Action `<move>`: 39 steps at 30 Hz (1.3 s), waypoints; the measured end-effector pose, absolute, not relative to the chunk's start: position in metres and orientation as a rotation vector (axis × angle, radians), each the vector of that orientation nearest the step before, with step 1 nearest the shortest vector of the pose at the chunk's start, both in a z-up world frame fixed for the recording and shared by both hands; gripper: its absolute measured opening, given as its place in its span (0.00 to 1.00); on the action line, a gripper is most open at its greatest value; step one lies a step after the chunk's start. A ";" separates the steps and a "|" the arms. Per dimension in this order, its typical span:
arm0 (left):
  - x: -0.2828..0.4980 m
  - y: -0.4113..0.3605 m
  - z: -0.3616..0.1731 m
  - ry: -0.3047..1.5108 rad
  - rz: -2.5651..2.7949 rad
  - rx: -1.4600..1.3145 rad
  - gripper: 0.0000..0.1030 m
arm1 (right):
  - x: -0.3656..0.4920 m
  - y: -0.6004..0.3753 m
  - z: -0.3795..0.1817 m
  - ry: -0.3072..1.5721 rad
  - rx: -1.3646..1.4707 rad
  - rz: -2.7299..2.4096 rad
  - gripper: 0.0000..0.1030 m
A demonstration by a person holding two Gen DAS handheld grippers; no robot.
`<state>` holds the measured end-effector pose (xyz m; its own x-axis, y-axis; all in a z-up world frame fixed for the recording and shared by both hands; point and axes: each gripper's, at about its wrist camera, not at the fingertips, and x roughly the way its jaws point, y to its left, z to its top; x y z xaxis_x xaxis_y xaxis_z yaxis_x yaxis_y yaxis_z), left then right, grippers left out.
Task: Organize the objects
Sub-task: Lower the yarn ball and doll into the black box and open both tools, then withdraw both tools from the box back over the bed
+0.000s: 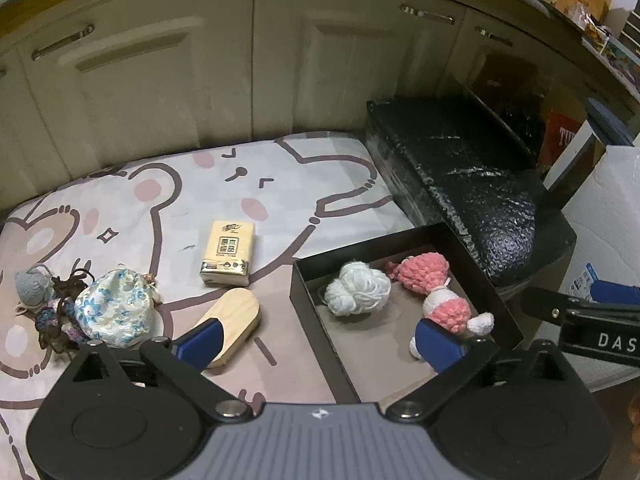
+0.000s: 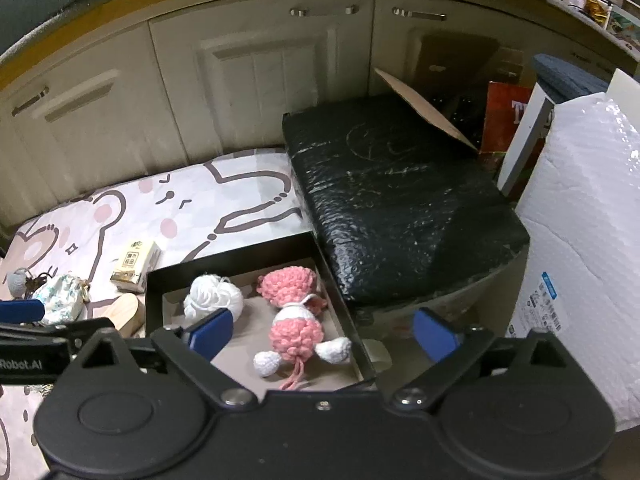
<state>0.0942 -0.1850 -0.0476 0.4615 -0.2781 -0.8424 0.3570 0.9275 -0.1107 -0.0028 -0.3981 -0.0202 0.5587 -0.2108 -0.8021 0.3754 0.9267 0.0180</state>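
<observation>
Cabinets [image 1: 160,80] fill the top of both views. Cartoon mat [image 1: 180,200] covers center-left of the left view. Black foam block [image 1: 460,176] at right, touching the mat's right edge. White bubble-wrap roll [image 2: 580,240] at far right of the right view. Black box [image 1: 320,320], open-topped, lower center-right, on the mat just below the block. Inside it: pink doll [image 1: 436,284] on the right, white yarn [image 1: 356,288] on the left, apart. Left on the mat, outside the box: floral pouch [image 1: 116,308] lower left, tissue pack [image 1: 228,252] center, wood piece [image 1: 236,312] just below the pack, grey ball [image 1: 34,284] with dark cords at far left beside the pouch. Left gripper [image 1: 318,340] spread wide, empty, spanning wood piece and box. Right gripper [image 2: 324,330] also spread wide, empty, over the box's right wall.
</observation>
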 end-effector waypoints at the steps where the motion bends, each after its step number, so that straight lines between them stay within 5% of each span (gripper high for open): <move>1: 0.094 -0.184 -0.047 1.018 -0.388 0.082 0.99 | -0.004 -0.398 -0.020 0.913 0.194 -0.347 0.97; 39: 0.105 -0.126 -0.048 0.968 -0.280 0.065 1.00 | -0.006 -0.388 -0.030 0.821 0.207 -0.373 1.00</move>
